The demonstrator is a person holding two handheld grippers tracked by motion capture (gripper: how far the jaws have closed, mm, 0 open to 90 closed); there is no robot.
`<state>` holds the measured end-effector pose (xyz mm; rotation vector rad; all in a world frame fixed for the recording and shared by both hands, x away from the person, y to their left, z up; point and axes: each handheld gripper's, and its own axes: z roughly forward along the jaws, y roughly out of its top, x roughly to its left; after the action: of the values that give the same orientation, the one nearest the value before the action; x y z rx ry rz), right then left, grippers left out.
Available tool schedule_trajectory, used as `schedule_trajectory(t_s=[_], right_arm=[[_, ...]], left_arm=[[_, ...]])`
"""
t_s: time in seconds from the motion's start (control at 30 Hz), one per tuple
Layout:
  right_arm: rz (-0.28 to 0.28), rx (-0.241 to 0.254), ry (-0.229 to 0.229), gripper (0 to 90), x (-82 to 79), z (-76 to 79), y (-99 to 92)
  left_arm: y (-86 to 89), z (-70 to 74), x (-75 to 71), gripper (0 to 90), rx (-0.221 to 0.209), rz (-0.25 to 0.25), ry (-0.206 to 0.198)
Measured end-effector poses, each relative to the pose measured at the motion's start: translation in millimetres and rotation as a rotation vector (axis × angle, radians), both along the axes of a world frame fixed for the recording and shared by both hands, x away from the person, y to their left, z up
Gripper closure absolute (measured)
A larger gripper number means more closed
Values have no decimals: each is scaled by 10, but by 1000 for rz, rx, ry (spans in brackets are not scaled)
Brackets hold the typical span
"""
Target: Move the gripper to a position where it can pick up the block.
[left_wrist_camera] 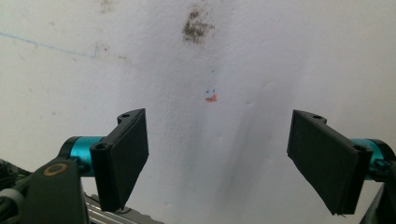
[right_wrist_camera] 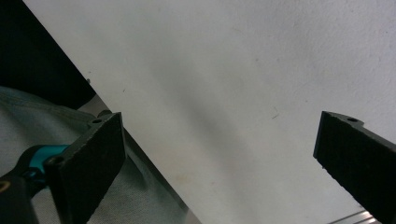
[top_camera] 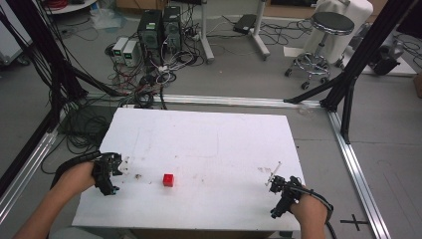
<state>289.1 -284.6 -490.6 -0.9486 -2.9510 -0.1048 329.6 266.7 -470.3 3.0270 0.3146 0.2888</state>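
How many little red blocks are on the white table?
1. The single red block sits on the white table, toward the near edge, between the left tongs and the right tongs, closer to the left ones. Nothing on the table could hide another.

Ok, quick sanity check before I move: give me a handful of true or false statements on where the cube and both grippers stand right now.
1. The red cube sits on the white table between the two grippers. True.
2. The left gripper is shut on the cube. False: its jaws stand wide apart over bare table.
3. The right gripper is open. True.
4. The cube lies nearer the right gripper. False: it lies nearer the left one.
5. A stool stands on the floor beyond the table. True.
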Motion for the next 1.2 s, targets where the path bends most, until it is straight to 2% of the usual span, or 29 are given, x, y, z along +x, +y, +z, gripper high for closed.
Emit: schedule_trajectory(t_s=[0.27,0.7,0.77,0.8,0.87,1.2], right_arm=[[-2,3,0,17,-3,-7,-18],[0,9,-1,17,-7,3,-34],[1,9,-3,17,-5,2,-33],[-10,9,-1,17,-12,5,-23],[3,10,-3,17,-5,1,-23],[0,10,-2,17,-10,7,-24]], left_arm=[[-195,29,113,209,26,-59,6],[-503,67,297,209,39,-165,50],[-535,74,310,209,52,-180,50],[-567,73,318,209,54,-182,54],[-632,76,328,209,53,-199,53],[-884,91,361,209,73,-246,54]])
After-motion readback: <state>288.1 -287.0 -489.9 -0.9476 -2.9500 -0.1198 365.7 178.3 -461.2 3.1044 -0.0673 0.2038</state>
